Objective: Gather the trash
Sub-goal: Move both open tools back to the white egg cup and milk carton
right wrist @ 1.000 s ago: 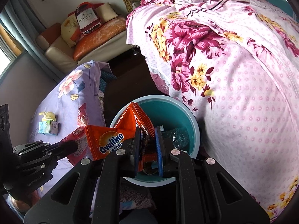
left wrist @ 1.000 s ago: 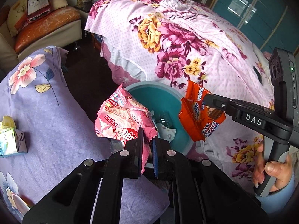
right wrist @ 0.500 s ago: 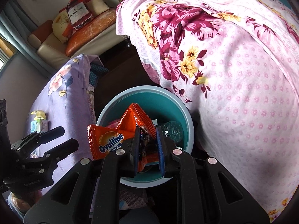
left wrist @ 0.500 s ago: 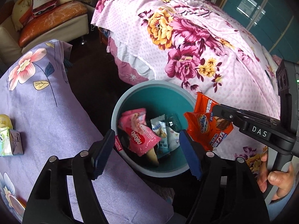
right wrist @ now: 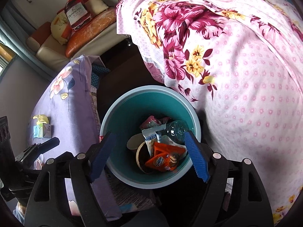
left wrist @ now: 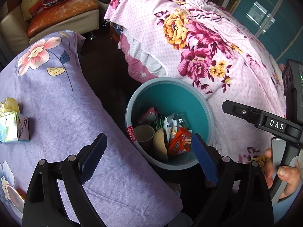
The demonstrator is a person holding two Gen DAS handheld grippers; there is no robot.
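Note:
A teal bin (left wrist: 206,111) (right wrist: 121,111) stands on the floor between two beds. Inside lie an orange Ovaltine wrapper (left wrist: 179,141) (right wrist: 163,160), a pink wrapper (left wrist: 148,114) (right wrist: 150,122), paper cups (left wrist: 144,135), white sachets and a clear bottle (right wrist: 177,129). My left gripper (left wrist: 149,155) hovers over the bin's near rim, its jaws opening wide with nothing between them. My right gripper (right wrist: 148,155) hangs above the bin, its jaws opening too, empty, with the orange wrapper lying below them. In the left wrist view the right gripper (left wrist: 263,121) shows at the right, held by a hand (left wrist: 284,174).
A purple flowered bedspread (left wrist: 56,104) lies to the left with a small carton (left wrist: 14,130) (right wrist: 42,130) on it. A pink flowered bed (left wrist: 208,47) (right wrist: 236,75) fills the right. A sofa with cushions (left wrist: 62,17) stands at the back. Dark floor surrounds the bin.
My left gripper opened and let the pink wrapper fall into the bin. My right gripper then opened and the orange Ovaltine wrapper dropped in on top of the trash.

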